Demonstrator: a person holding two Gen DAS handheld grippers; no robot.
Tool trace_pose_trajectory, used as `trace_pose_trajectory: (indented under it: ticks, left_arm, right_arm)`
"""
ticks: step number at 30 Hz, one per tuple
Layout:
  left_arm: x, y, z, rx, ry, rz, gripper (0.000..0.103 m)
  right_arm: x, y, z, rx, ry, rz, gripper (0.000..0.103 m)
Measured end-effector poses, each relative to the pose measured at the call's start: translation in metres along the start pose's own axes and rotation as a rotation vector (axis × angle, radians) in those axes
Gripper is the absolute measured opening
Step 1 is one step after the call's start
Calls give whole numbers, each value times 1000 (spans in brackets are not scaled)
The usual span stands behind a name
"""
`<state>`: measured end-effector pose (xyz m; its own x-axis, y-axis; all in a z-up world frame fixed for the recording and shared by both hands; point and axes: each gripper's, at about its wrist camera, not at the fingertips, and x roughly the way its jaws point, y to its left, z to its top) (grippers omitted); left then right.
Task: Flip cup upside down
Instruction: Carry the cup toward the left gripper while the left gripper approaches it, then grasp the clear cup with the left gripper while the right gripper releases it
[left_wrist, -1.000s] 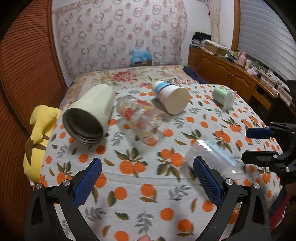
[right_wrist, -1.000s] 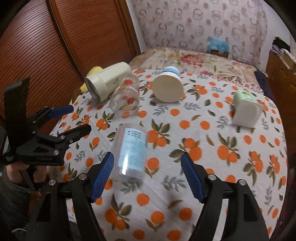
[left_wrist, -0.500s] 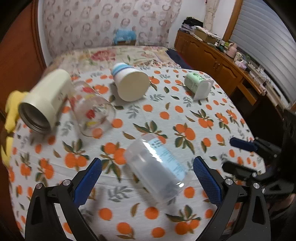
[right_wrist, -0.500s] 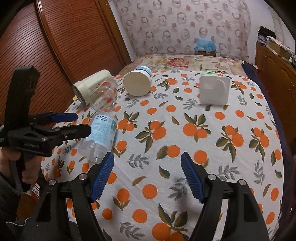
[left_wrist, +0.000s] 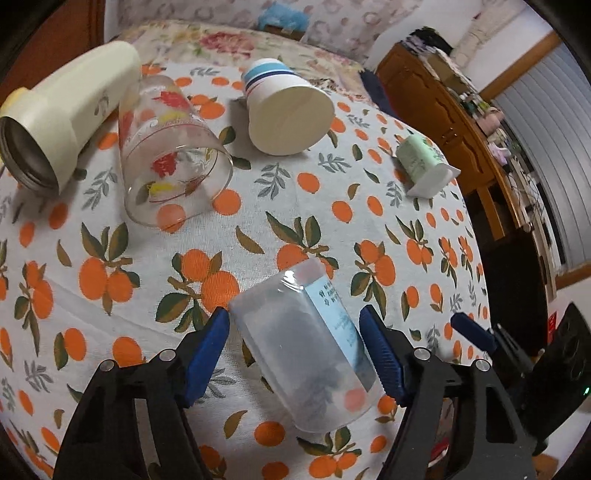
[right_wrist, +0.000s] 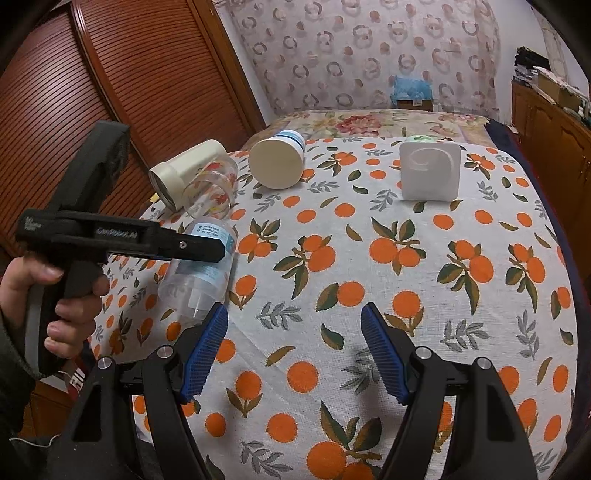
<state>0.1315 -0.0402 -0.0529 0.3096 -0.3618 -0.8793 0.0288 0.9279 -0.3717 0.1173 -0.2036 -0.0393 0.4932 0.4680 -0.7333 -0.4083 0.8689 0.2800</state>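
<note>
So the clear plastic cup (left_wrist: 303, 354) is lying on its side near the front edge of the desk (left_wrist: 332, 229), on the orange-print cloth, mouth pointing back toward whoever's holding the tools. The left tool (left_wrist: 295, 350) is straddling it, blue pads spread on either side of the barrel. The left pad looks about touching the wall, the right one has a sliver of gap, so I'd say not clamped yet. The right tool (right_wrist: 293, 350) is spread wide over bare cloth beside the cup, gripping nothing.

To me this is the reach-and-grab step, with the flip itself not started. Next move probably needs the left tool to squeeze on the barrel without crushing it (thin plastic, looks slippery), lift, rotate so the mouth faces down, then set it on the rim.

Writing: the cup has a pale blue label (left_wrist: 338, 317) with small print, too tiny for me to read. The side of the left tool has a raised brand, something like "GenRobot.AI" (right_wrist: 116, 233), though I wouldn't swear to it.

Other stuff also lying on its side further back: cream thermos (left_wrist: 70, 114), flowered glass (left_wrist: 166, 155), blue-striped paper cup (left_wrist: 284, 110), small green cup (left_wrist: 421, 162).
</note>
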Motion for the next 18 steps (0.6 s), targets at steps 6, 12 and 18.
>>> trace_pose_trajectory:
  ticks: [6,12,18]
  left_arm:
    - [7,-2,11,-28,32,5,70]
    - [8,-4,16,-29,30,18,61]
    - [2,-8,15,20,-28,49,58]
  right_arm:
    - [-2,-2,0,5,0,-3,77]
    - [-5,-6,1,9,-5,-9,77]
    - [1,-4,-1,9,3,-7,77]
